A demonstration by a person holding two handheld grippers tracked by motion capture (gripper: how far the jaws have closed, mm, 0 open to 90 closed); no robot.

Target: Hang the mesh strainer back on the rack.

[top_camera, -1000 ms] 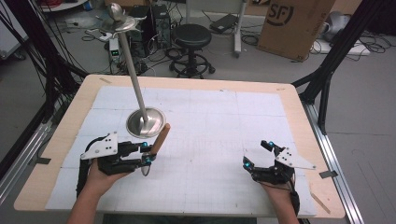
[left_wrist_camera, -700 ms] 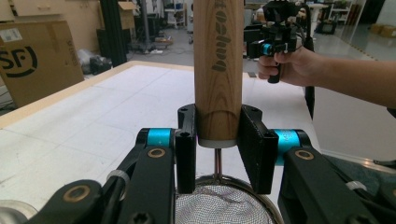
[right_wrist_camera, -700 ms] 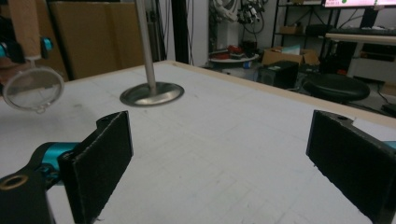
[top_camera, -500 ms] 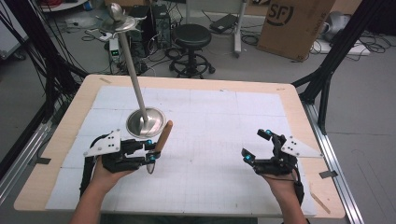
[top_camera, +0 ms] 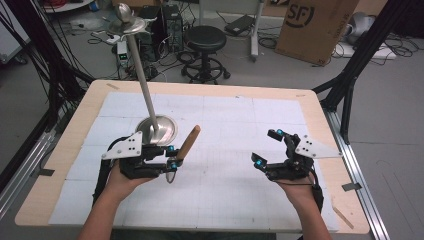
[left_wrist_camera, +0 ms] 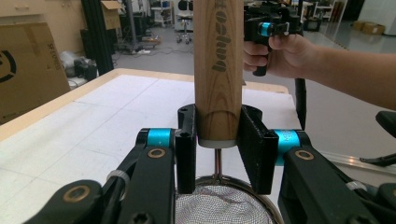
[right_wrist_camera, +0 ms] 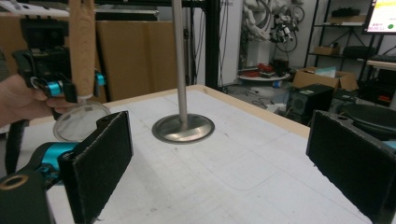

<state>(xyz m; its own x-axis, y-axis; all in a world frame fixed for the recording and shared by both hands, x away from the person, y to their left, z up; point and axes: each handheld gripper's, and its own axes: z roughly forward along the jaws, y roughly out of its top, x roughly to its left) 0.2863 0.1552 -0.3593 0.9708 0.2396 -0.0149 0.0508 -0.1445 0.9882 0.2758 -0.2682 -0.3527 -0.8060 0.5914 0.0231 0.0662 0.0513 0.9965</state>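
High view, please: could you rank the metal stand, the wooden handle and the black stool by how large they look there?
1. Metal stand, largest.
2. Black stool, though it stands farther off, so it may really be bigger.
3. Wooden handle, smallest, held in the left gripper.

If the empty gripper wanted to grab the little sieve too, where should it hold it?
Probably the upper part of the wooden handle, coming from the right. The left gripper already clamps its lower end by the mesh bowl, and the handle's free top tilts toward the open right gripper.
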